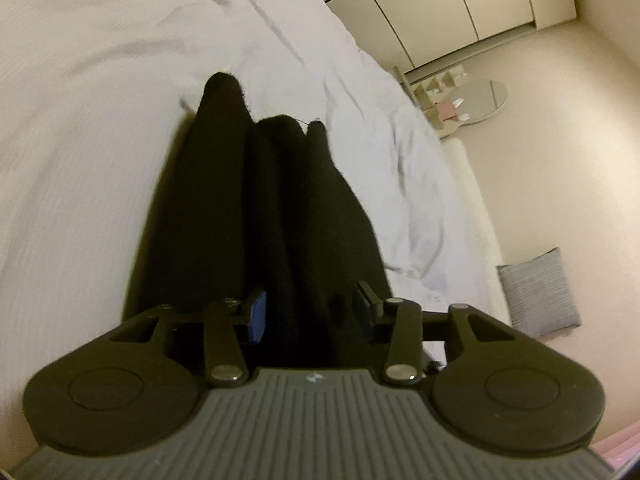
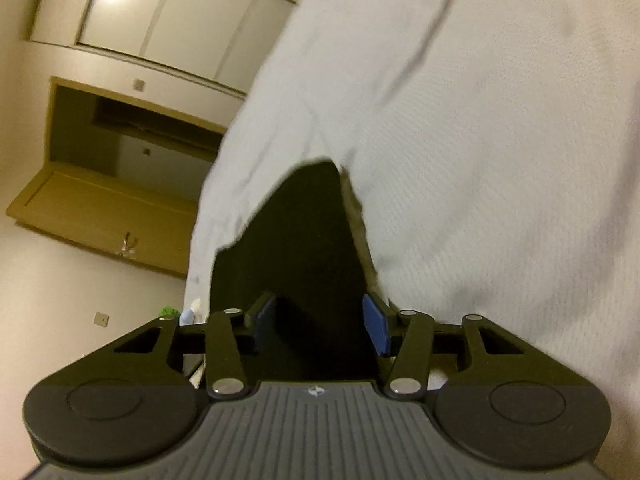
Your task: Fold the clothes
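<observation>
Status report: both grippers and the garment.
Left gripper, right gripper: black garment between jaws, grip unconfirmed. Garment over white bedding. Nothing in the way.

Dim warm light, fisheye bending, motion blur

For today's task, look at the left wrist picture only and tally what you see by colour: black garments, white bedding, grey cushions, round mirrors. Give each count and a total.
Black garment, between the left gripper pads: 1
White bedding: 1
Grey cushion on the floor: 1
Round mirror: 1
Total: 4
</observation>
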Demonstrator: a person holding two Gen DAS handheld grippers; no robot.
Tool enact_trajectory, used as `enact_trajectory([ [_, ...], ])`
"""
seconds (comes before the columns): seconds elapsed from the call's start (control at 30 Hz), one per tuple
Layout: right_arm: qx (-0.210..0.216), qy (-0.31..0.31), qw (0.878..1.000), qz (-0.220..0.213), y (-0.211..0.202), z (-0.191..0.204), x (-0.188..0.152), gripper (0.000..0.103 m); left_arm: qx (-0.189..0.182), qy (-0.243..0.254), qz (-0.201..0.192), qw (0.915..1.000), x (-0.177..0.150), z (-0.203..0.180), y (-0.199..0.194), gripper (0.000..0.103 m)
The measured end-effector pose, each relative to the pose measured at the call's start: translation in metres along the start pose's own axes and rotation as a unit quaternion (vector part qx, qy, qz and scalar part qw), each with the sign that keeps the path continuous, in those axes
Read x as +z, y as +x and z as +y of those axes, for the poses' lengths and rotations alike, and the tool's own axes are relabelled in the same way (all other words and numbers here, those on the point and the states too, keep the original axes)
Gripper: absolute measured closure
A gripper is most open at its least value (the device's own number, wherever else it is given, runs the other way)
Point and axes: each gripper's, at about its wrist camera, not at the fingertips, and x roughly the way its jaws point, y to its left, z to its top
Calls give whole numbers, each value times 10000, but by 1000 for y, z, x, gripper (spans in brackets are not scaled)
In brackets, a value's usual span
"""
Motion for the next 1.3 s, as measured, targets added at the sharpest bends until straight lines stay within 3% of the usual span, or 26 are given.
enact_trajectory([
  [0.07,-168,-51,9998,-61,2,2,3,54,106,287,-34,9995,-2,-7,1,86],
  [0.17,-387,-301,9988,-75,10,10,3,58,323,842,-164,9958,-4,-23,-6,88],
  [0.23,-366,-541,9979,-38,13,25,2,68,410,1241,-364,9908,-3,-34,-18,89],
  [0.33,-517,-1200,9914,36,17,54,-1,68,310,1562,-721,9846,5,-46,-43,89],
  [0.43,-279,-1402,9896,168,19,71,-8,69,354,1901,-957,9764,7,-49,-65,89],
  [0.5,-258,-1663,9855,192,22,82,-16,69,549,1716,-760,9807,4,-32,-59,89],
  [0.57,-592,-2212,9733,153,27,94,-28,69,827,1305,-453,9870,-4,-6,-44,89],
  [0.67,-944,-2755,9565,189,41,102,-37,69,658,1228,-745,9874,-20,4,-54,89],
  [0.8,-743,-2849,9553,275,39,103,-38,69,689,1565,-1100,9791,-20,-8,-69,89],
  [0.93,-861,-3251,9411,361,46,114,-53,69,1047,1485,-738,9806,-16,10,-46,87],
  [1.03,-1270,-3642,9223,255,57,121,-66,69,957,1214,-670,9857,-17,20,-43,87],
  [1.13,-1469,-3988,9050,183,62,124,-75,69,953,1214,-780,9849,-27,14,-52,87],
  [1.23,-1289,-3908,9108,326,57,117,-67,69,1220,1510,-751,9781,-32,10,-46,84],
  [1.3,-1127,-3849,9153,362,53,114,-61,69,1276,1404,-745,9790,-24,6,-51,85],
])
